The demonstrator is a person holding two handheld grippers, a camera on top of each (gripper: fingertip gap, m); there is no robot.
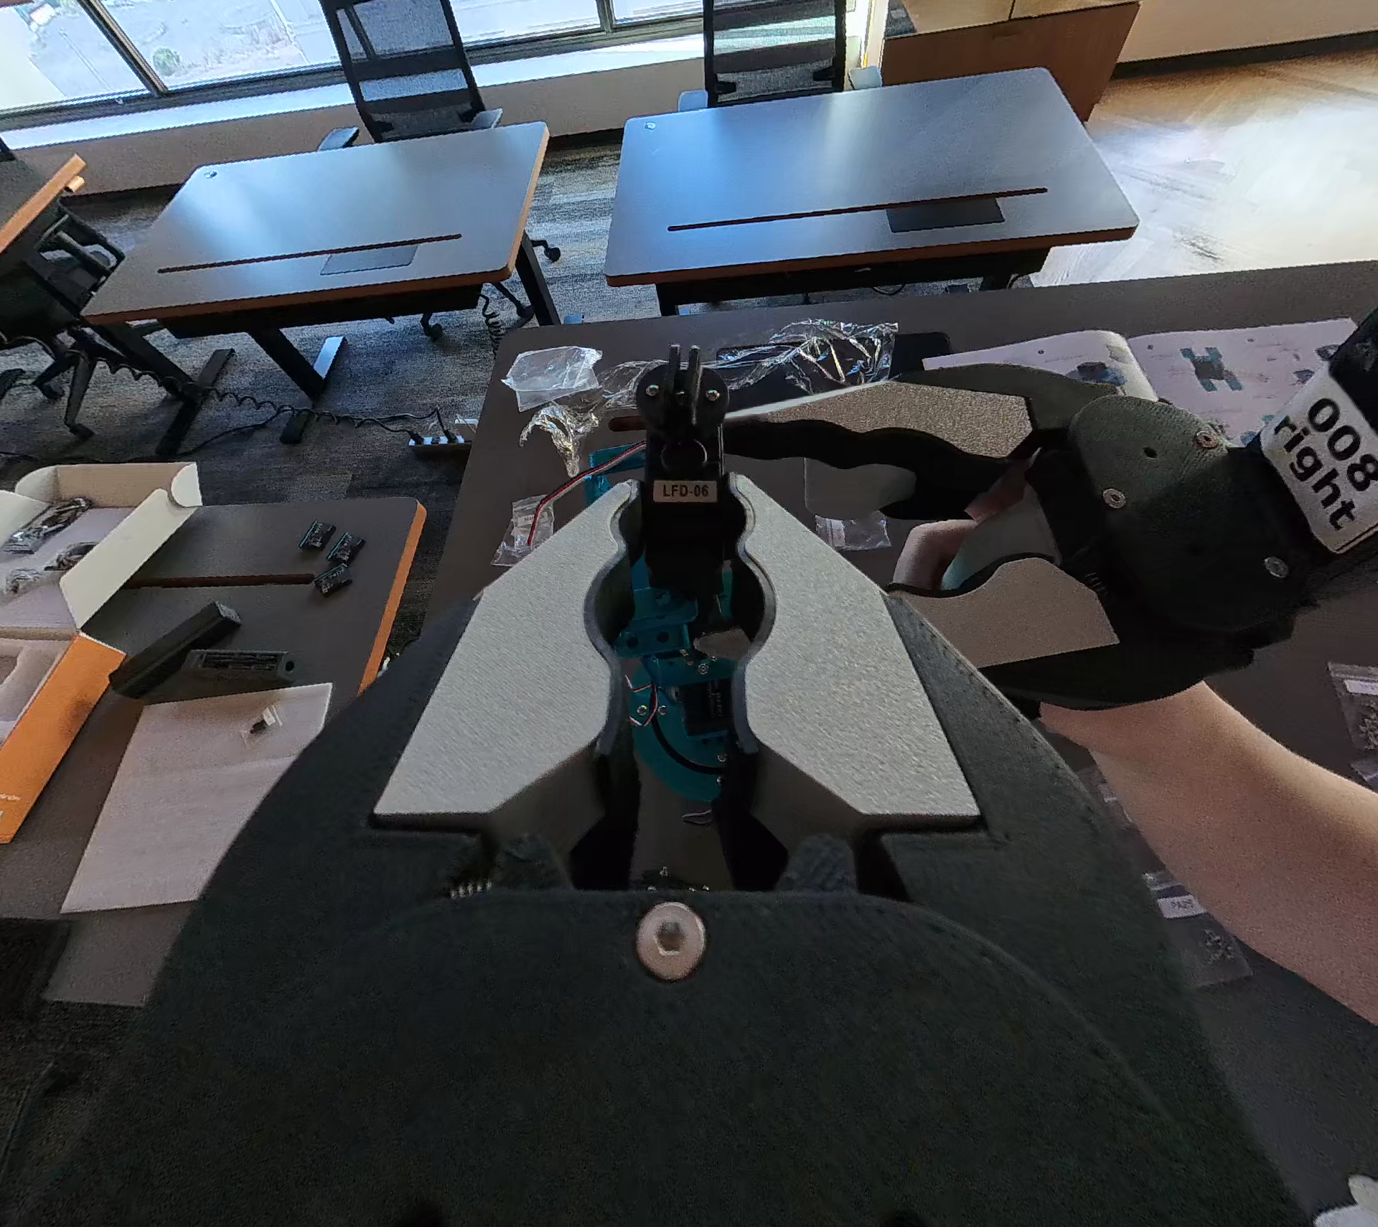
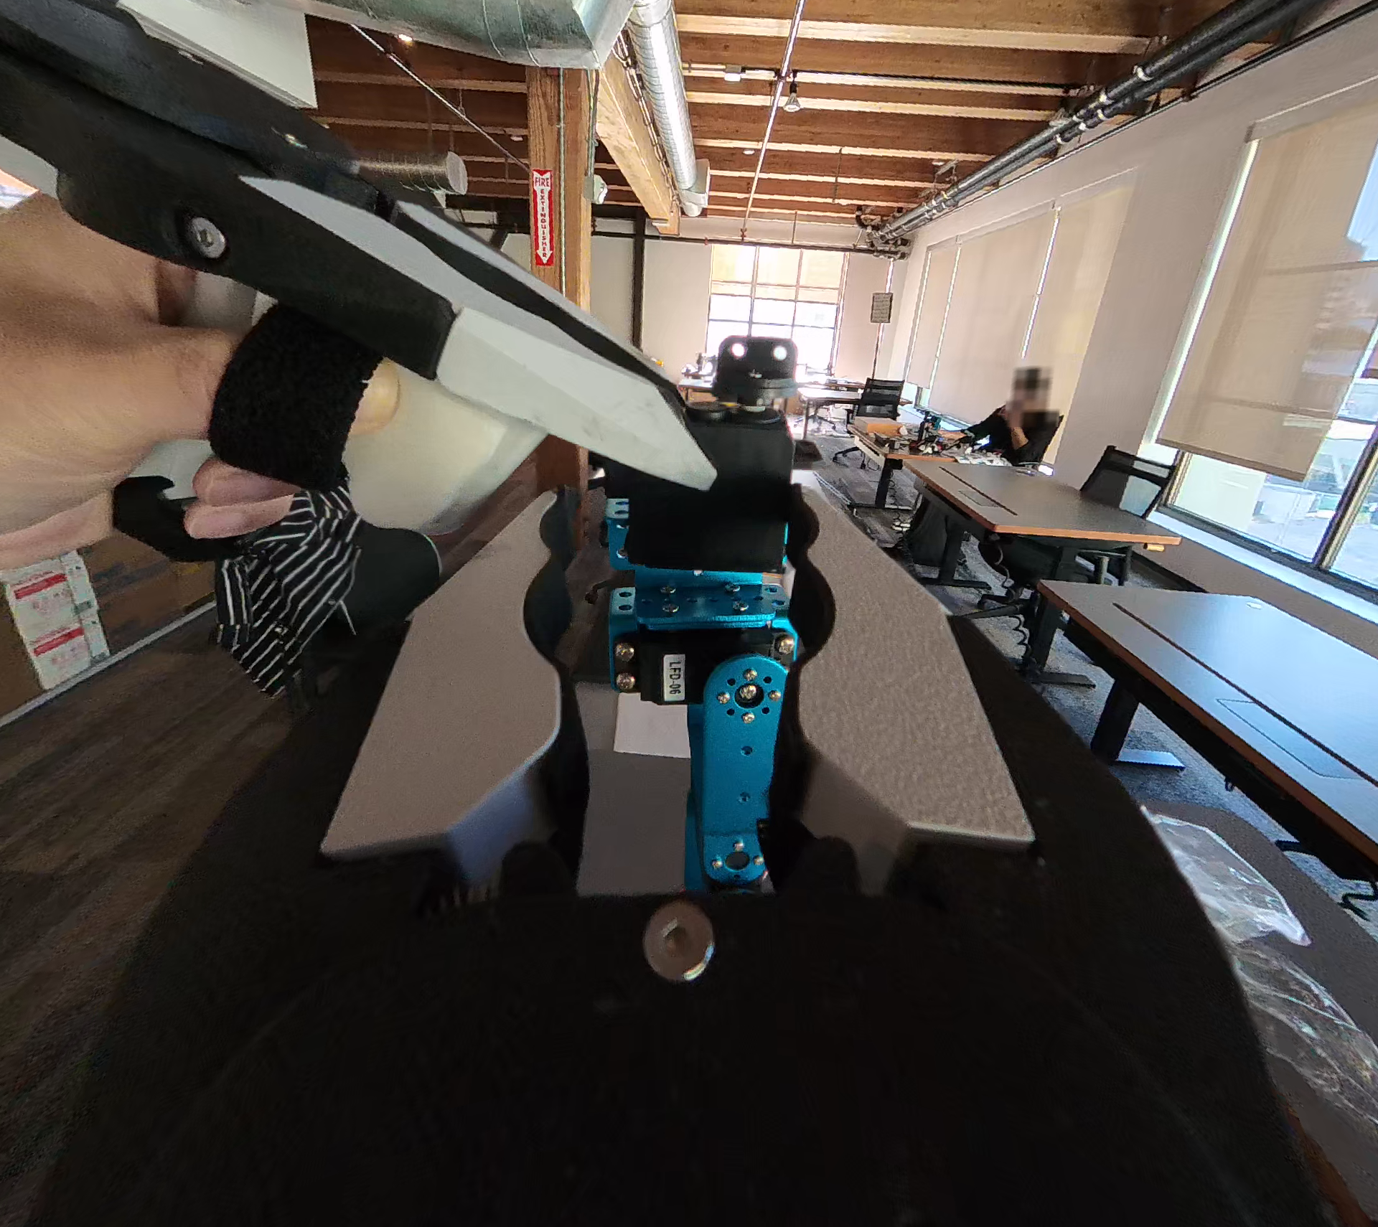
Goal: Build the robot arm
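The small robot arm (image 1: 682, 520) stands upright near the middle of the dark worktop (image 1: 1118, 304), its long axis vertical.

The left tool (image 1: 682, 513) comes at it from the near side. Its grey textured fingers (image 1: 522, 654) are closed on the black servo block at the top, with contact on both flanks.

The right tool (image 2: 690, 565) comes in from the right, crosswise to the left tool. In its own view the fingers flank the blue bracket (image 2: 734, 744) and black servo with narrow gaps. Whether they are gripping cannot be told.

The assembly is blue anodised metal, perforated and screwed, with black plastic servos and a red-and-black wire. Crumpled clear plastic bags (image 1: 555, 371) lie toward the far edge, and an open printed booklet (image 1: 1193, 364) lies toward the far right corner.
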